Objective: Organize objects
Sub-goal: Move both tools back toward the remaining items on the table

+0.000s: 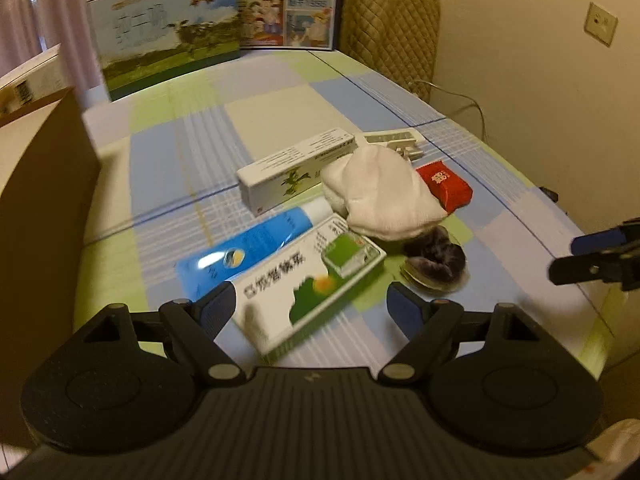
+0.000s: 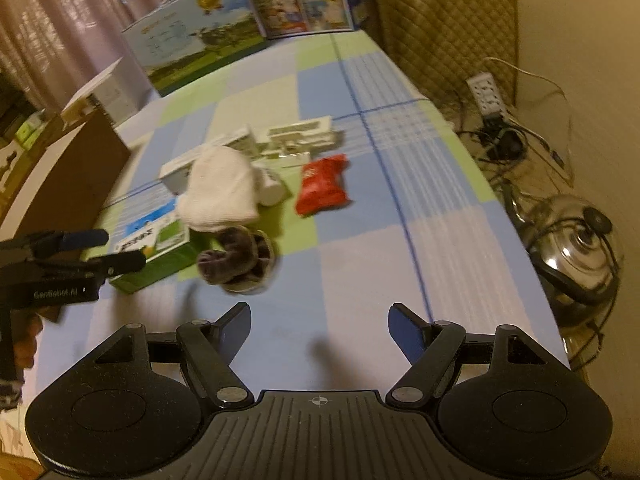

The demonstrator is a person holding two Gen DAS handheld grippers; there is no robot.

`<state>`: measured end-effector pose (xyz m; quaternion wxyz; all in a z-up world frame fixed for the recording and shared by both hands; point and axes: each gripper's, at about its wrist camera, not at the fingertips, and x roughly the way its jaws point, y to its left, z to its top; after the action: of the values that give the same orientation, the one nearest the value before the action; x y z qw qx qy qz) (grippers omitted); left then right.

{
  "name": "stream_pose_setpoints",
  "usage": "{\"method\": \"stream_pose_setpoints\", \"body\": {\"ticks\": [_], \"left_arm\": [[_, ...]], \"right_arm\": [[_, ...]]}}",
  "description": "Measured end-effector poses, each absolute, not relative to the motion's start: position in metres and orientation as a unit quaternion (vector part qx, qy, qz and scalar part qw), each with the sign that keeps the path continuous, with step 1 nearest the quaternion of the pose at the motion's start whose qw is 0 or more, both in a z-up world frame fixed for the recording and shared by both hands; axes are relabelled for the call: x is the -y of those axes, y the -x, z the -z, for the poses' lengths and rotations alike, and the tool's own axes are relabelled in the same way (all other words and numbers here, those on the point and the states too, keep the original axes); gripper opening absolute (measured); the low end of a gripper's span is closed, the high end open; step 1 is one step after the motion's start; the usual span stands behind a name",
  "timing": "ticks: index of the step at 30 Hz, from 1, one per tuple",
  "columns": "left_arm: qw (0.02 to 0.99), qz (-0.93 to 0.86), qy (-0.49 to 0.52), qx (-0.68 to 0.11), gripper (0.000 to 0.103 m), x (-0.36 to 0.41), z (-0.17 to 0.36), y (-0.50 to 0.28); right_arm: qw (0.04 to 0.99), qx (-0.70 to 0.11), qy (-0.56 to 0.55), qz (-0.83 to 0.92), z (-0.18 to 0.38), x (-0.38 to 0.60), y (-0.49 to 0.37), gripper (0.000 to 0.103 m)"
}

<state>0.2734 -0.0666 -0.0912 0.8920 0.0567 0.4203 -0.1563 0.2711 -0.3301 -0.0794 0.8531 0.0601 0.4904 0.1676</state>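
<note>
A pile of small items lies mid-table on the checked cloth (image 1: 260, 120). My left gripper (image 1: 316, 304) is open, its jaws on either side of the near end of a green-and-white medicine box (image 1: 312, 284). Beside the box lie a blue tube (image 1: 244, 248), a long white box (image 1: 296, 168), a white cloth (image 1: 380, 196), a dark furry scrunchie (image 1: 436, 260) and a red packet (image 1: 444, 184). My right gripper (image 2: 320, 324) is open and empty over bare cloth, short of the scrunchie (image 2: 236, 260) and red packet (image 2: 324, 188). It also shows at the right of the left wrist view (image 1: 576, 256).
A brown cardboard box (image 1: 44, 184) stands at the table's left. Two printed cartons (image 1: 168, 32) stand at the far edge by a quilted chair back (image 1: 388, 20). A white plug adapter (image 1: 396, 140) lies behind the pile. Off the right edge are a power strip (image 2: 488, 92), cables and a metal pot (image 2: 576, 248).
</note>
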Motion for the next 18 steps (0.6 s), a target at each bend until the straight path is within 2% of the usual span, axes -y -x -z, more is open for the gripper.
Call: {"method": "stream_pose_setpoints", "body": {"ticks": [8, 18], "left_arm": [[0.872, 0.203, -0.084, -0.438, 0.082, 0.078, 0.113, -0.305], [0.866, 0.218, -0.099, -0.44, 0.078, 0.086, 0.112, -0.28]], "right_arm": [[0.853, -0.499, -0.072, -0.137, 0.084, 0.348, -0.27, 0.074], [0.849, -0.505, -0.076, -0.135, 0.088, 0.349, -0.279, 0.074]]}}
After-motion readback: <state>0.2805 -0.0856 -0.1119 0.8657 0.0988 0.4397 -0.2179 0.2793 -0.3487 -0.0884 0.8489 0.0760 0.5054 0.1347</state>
